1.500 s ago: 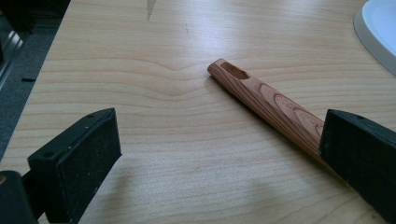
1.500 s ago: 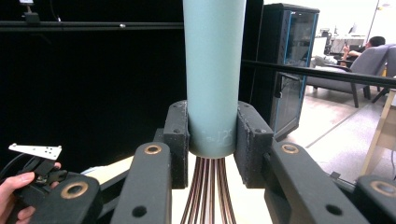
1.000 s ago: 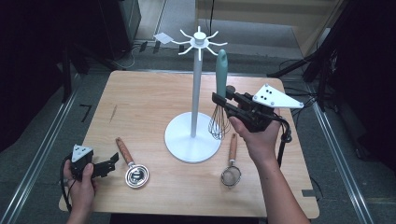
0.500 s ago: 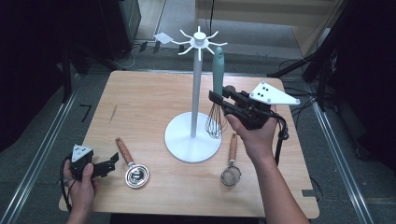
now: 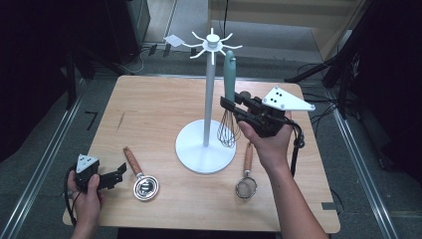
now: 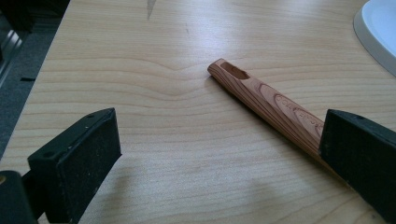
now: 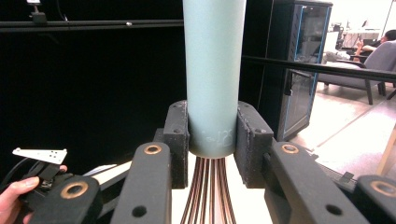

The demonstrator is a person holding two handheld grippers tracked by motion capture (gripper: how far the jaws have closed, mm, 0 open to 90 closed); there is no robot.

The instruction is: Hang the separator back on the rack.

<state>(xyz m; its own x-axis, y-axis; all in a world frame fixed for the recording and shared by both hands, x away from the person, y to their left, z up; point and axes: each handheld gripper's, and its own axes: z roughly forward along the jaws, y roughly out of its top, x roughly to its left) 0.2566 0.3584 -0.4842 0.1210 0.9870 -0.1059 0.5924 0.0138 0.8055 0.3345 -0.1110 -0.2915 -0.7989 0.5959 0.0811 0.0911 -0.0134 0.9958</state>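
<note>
right tongs (image 7: 212, 140) clamp whisk (image 5: 229, 94) beside stand pole (image 5: 209, 94) — left tongs (image 6: 219, 154) gape at table edge (image 5: 79, 219).

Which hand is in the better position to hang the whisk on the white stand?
The right. Its tongs are clamped on the whisk handle, held upright beside the stand, just below the hooks. The left tongs are open and low near the table edge.

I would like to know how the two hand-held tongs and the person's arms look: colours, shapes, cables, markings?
Both tongs, left and right, are black, each with two flat, block-like jaws faced with dark pads. Each carries a grey three-cornered plate on top; the right plate shows small dark dots. The right tongs' links have brass-coloured pivot rings. A black cable trails from the right tongs, another from the left. No sleeves cover the forearms.
</note>
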